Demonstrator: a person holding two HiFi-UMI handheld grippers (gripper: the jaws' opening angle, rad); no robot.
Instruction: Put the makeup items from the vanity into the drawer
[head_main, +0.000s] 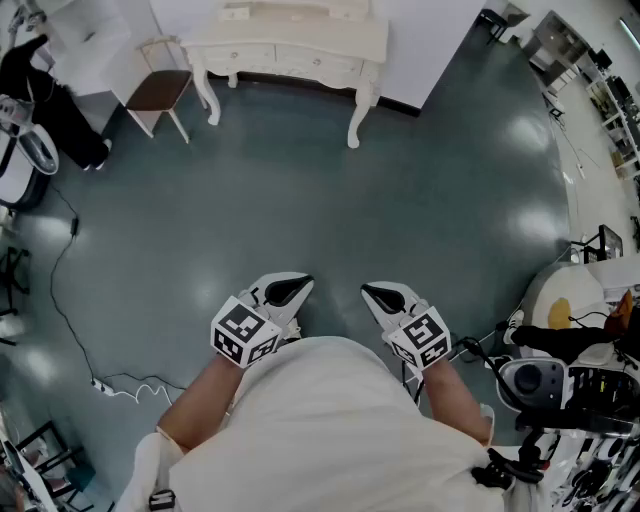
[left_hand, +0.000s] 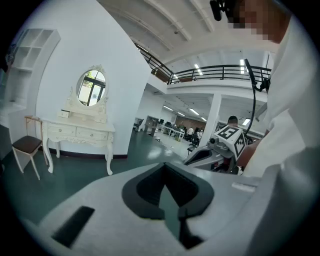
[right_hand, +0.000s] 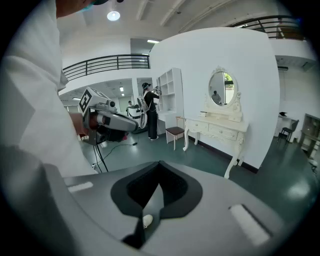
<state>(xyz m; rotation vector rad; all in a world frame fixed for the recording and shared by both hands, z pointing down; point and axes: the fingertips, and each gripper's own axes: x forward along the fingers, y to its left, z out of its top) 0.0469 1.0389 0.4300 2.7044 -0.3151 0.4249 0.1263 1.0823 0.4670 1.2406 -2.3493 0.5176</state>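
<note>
The white vanity (head_main: 290, 45) stands against the far wall, well away across the floor. In the left gripper view the vanity (left_hand: 77, 132) carries an oval mirror (left_hand: 91, 88) and a small box (left_hand: 65, 113); the makeup items are too small to make out. Its drawers look closed. My left gripper (head_main: 290, 291) and right gripper (head_main: 381, 297) are held close to my body above the floor, pointing towards the vanity. Both have their jaws together with nothing between them. The left gripper (left_hand: 166, 175) and the right gripper (right_hand: 160, 175) each see the other gripper off to the side.
A small chair (head_main: 160, 90) stands left of the vanity, beside a white shelf unit (right_hand: 170, 90). A black cable (head_main: 60, 270) and power strip (head_main: 100, 385) lie on the green floor at my left. Equipment on stands (head_main: 560, 370) crowds my right. A person (right_hand: 149, 112) stands near the shelf.
</note>
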